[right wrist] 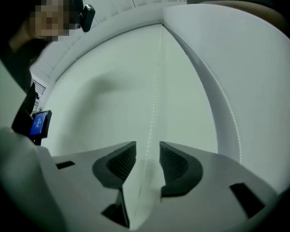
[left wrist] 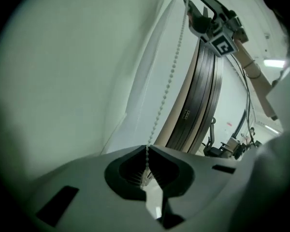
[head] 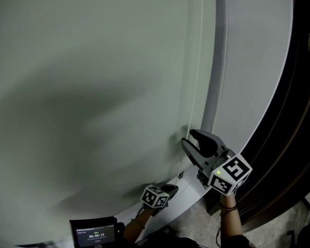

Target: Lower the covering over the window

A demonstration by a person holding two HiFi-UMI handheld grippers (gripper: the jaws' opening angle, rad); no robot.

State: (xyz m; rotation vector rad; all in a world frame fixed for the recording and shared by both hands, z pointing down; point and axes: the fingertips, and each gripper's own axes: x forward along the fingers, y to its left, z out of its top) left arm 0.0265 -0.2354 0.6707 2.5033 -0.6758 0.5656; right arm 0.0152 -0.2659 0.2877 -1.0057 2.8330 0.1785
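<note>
Fingers of the left gripper [left wrist: 146, 148] are clamped on the bead chain [left wrist: 170, 79] beside the pale blind [head: 93, 76], while the right gripper [right wrist: 147, 151], higher up, gapes around it, seemingly mid hand-over-hand pull, needing next to close and draw down.

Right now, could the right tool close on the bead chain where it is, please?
Probably yes: the right tool is open and the bead chain appears to run into its gap, with nothing blocking. The left tool is clamped on the chain lower down.
</note>
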